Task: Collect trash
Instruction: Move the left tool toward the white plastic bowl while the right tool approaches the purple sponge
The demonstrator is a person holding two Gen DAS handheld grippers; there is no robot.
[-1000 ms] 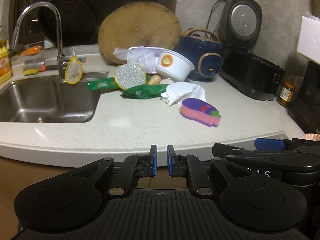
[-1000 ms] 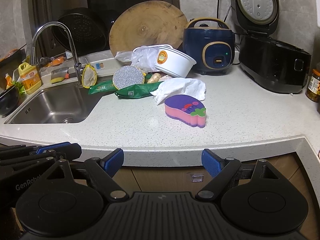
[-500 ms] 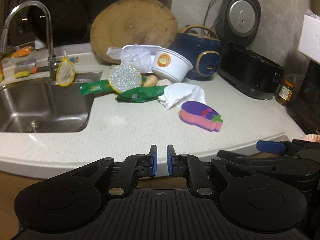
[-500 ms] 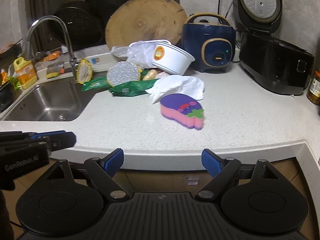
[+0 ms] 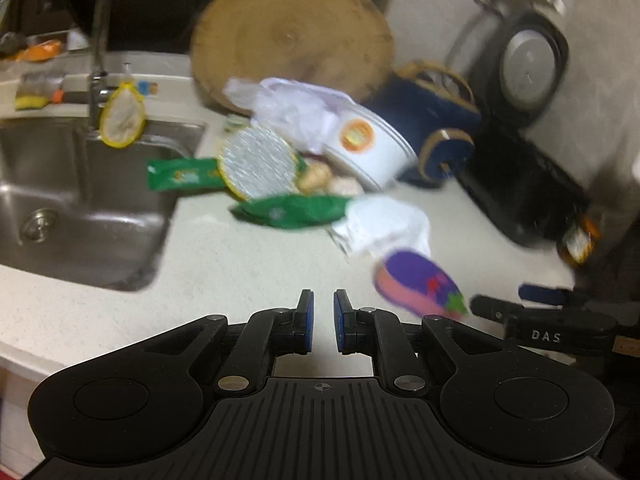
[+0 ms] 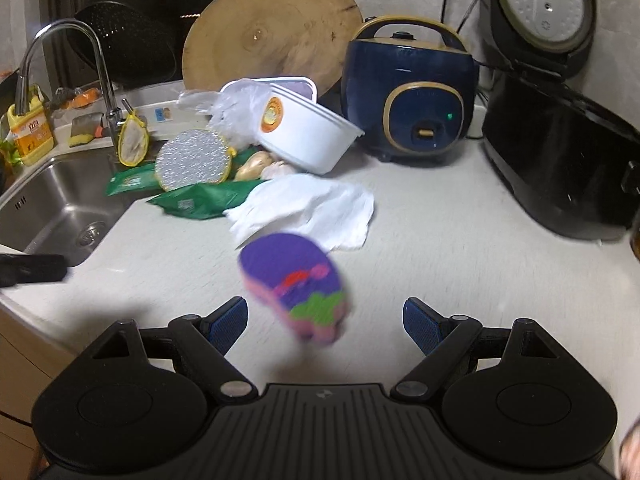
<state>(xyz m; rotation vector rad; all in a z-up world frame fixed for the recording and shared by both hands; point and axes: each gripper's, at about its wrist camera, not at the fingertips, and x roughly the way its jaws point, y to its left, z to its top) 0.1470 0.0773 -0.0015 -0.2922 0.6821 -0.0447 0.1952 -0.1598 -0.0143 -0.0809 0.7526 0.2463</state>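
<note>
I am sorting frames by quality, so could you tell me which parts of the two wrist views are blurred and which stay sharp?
Left wrist view: the whole counter scene smears, chopping board and white bowl included; only the left gripper is crisp. Right wrist view: the background is fairly sharp, the near purple sponge blurs.

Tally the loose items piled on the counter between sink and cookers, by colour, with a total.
Green: 2, wrapper, packet
White: 3, bowl, tissue, bag
Silver: 1, scrubber
Purple: 1, sponge
Total: 7
</note>
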